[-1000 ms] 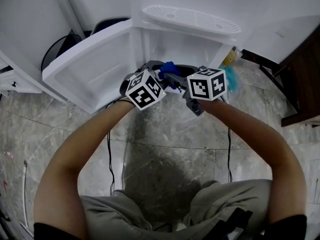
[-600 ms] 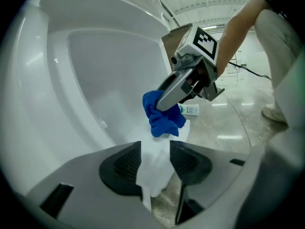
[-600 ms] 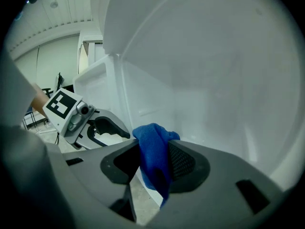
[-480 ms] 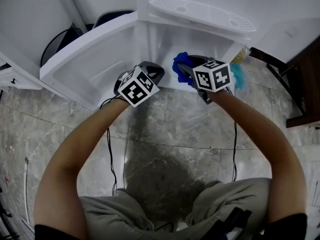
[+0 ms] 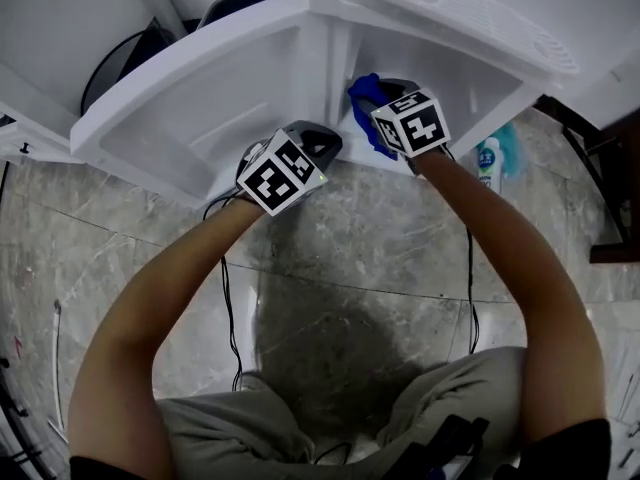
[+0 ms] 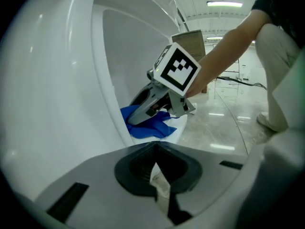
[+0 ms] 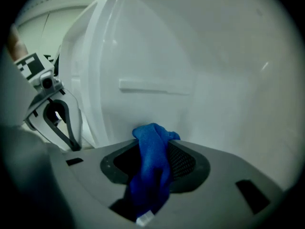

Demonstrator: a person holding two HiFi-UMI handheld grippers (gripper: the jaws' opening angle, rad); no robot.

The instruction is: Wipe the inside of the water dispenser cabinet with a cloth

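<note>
First, from the head view: looks steeply down on a white water dispenser cabinet [image 5: 455, 73] with its door [image 5: 200, 98] swung open to the left, over a grey marble floor [image 5: 350, 258]. Shows the right gripper [image 5: 385, 98] reaching into the cabinet opening with a blue cloth [image 5: 362, 96] bunched at its tip. Sets the left gripper [image 5: 322, 140] just beside it, at the door's inner edge. Alone catches a white bottle [image 5: 488, 163] on the floor to the cabinet's right. Does not settle how either pair of jaws stands.

Next, from the left gripper view: puts the left gripper [image 6: 155, 168] jaws together, nothing between them. Looks across at the right gripper [image 6: 138, 117] and its forearm [image 6: 228, 46], with the cloth [image 6: 150, 127] low down at the foot of the cabinet's white side wall [image 6: 62, 89].

Last, from the right gripper view: shows the right gripper [image 7: 155, 149] jaws clamped on the cloth [image 7: 150, 175], its folded end poking out toward the inner wall [image 7: 224, 80]. Cannot tell whether cloth and wall touch. Adds a raised horizontal ridge [image 7: 152, 86] on that wall, and the left gripper [image 7: 62, 123] at far left.
</note>
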